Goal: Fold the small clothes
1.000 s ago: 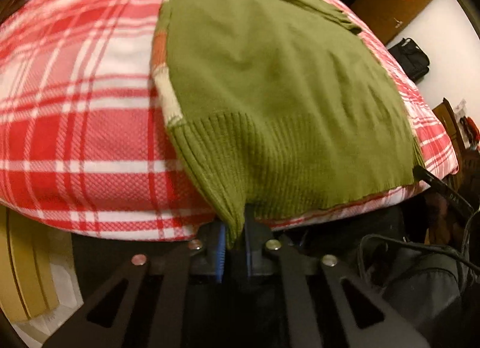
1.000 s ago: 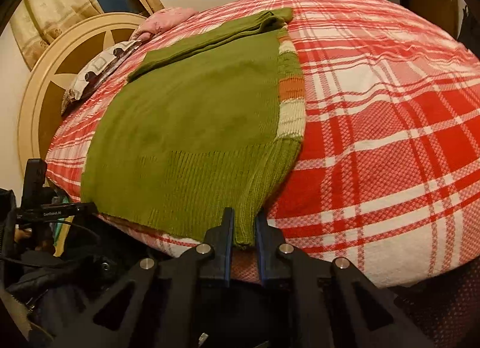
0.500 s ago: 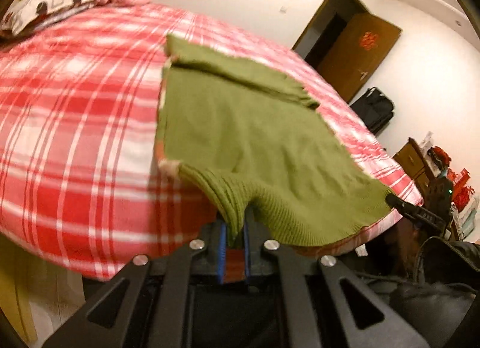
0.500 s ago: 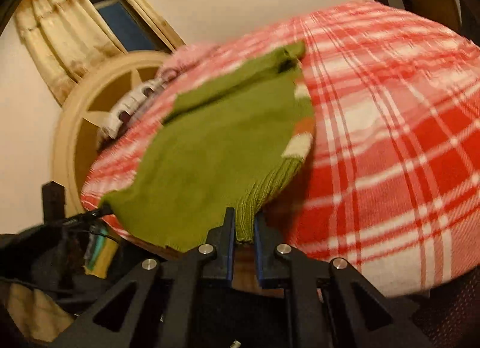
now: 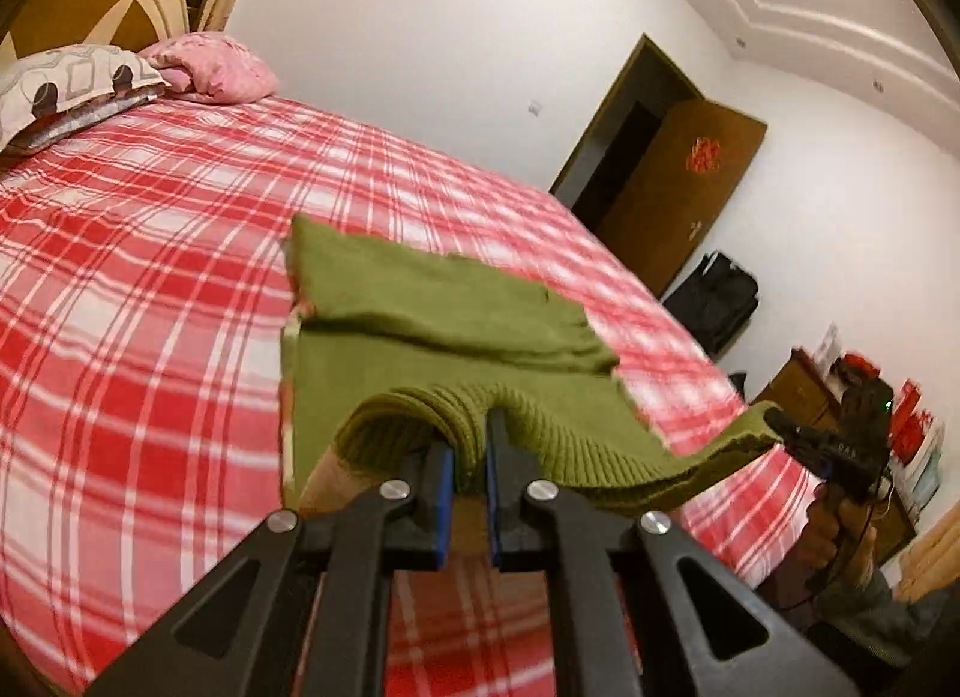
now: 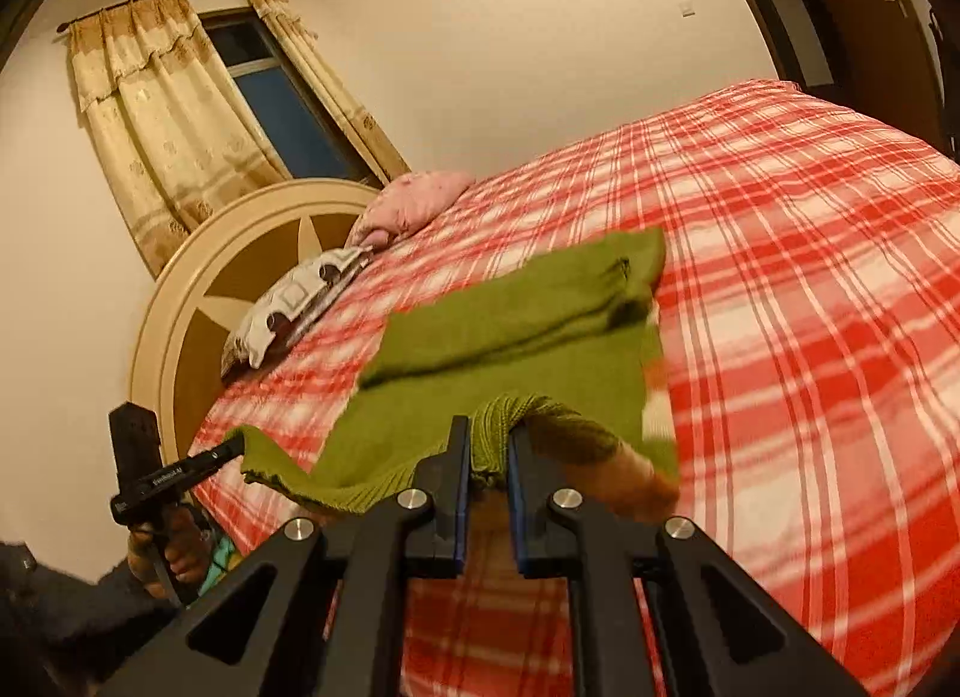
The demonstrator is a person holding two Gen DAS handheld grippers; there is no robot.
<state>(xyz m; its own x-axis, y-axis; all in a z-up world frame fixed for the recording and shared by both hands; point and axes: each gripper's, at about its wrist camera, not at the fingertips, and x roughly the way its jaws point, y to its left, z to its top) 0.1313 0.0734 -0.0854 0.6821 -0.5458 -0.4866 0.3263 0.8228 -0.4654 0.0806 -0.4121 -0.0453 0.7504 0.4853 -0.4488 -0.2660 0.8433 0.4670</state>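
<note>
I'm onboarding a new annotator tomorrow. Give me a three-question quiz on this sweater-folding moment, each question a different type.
1. True or false: the green sweater lies completely flat on the plaid bedspread.
2. Multiple choice: the left gripper is shut on the sweater's A) collar B) ribbed hem C) sleeve cuff.
3. Fill in: beside the pink pillow lies a ______ pillow.

Key:
1. False; its near edge is lifted off the bed, and the right gripper pinches the hem's other corner.
2. B
3. Patterned white
</note>
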